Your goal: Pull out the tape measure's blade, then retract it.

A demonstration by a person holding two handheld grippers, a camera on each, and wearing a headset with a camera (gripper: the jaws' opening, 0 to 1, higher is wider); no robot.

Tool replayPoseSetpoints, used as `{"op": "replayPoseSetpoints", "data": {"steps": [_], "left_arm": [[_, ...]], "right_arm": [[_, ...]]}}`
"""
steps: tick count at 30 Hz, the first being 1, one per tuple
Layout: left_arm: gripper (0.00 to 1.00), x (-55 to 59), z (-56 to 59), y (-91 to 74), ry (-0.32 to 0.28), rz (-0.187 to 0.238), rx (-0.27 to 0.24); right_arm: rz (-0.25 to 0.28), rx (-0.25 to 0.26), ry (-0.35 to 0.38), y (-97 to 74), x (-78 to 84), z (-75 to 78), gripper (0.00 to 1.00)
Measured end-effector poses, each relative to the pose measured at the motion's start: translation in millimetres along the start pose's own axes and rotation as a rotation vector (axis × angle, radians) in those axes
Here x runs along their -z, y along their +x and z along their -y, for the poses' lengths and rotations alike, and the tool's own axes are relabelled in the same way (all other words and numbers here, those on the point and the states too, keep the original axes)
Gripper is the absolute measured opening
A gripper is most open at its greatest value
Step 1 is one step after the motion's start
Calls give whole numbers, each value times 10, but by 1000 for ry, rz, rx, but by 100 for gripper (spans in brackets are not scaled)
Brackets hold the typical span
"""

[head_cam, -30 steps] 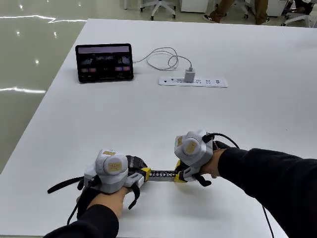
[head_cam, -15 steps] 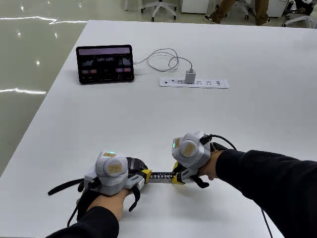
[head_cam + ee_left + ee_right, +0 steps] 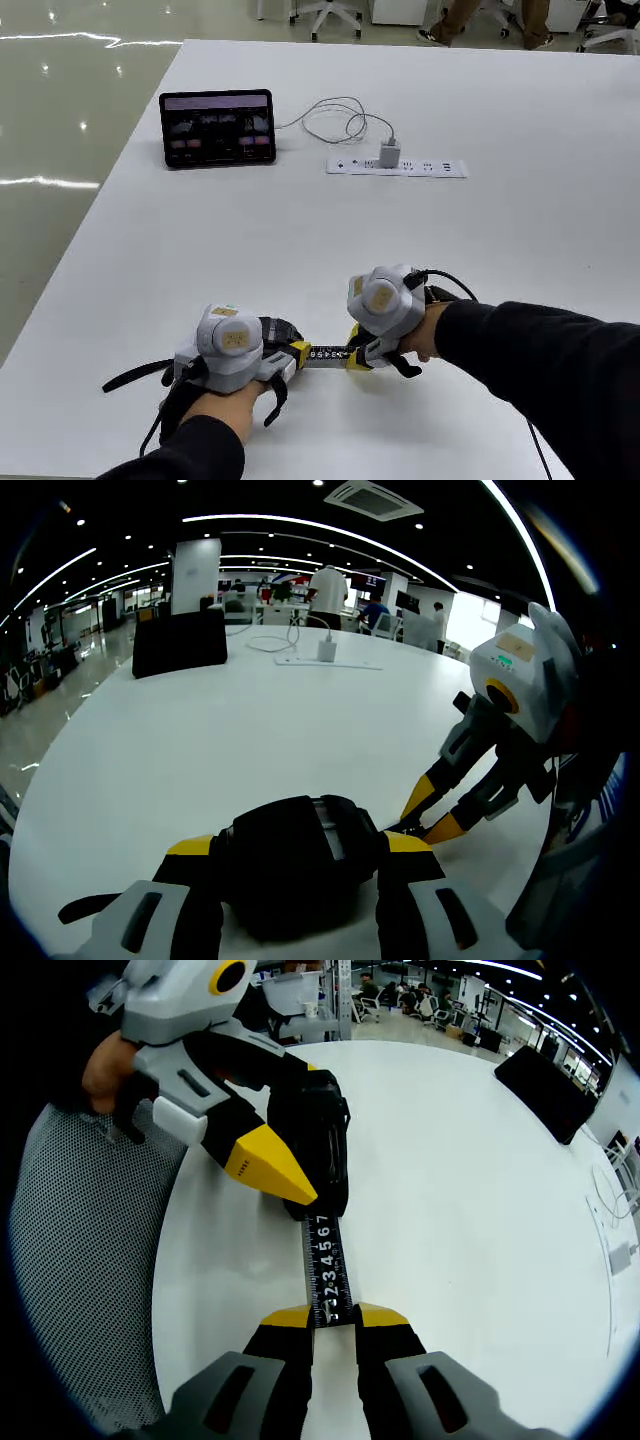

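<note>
Blade [image 3: 325, 1260] is lying flat on the table [image 3: 300, 230], with only a short numbered stretch reaching out from the mouth of the case [image 3: 318, 1140]. The right hand-held gripper [image 3: 333, 1316] is pinching its jaws together on the blade's free end, just beside the case. The left hand-held gripper [image 3: 300, 845] is clamping the case from both sides and pressing it onto the table.

With so little blade out, the spring is probably pulling only lightly, but the pinch is still doing all the work. The right hand-held gripper should be travelling straight along the blade's own line from the case mouth, staying low and not twisting, so the blade is not buckling or slipping free and snapping home. The left one should be keeping the case still and its mouth facing the right one. A tablet [image 3: 217, 127] and a power strip [image 3: 397, 167] are sitting well beyond the case.
</note>
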State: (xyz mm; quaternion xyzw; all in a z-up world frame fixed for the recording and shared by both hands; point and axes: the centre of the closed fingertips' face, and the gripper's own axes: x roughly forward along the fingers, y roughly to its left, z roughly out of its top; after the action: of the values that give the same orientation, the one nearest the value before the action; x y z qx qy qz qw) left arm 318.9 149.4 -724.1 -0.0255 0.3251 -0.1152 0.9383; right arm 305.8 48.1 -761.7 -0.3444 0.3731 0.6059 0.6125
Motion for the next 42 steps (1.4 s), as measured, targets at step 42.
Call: {"op": "replayPoseSetpoints", "data": {"steps": [42], "left_arm": [[57,9,-15,-3,-36,-30,13]], "right_arm": [[54,-11,16,123,-217,-51,11]]}}
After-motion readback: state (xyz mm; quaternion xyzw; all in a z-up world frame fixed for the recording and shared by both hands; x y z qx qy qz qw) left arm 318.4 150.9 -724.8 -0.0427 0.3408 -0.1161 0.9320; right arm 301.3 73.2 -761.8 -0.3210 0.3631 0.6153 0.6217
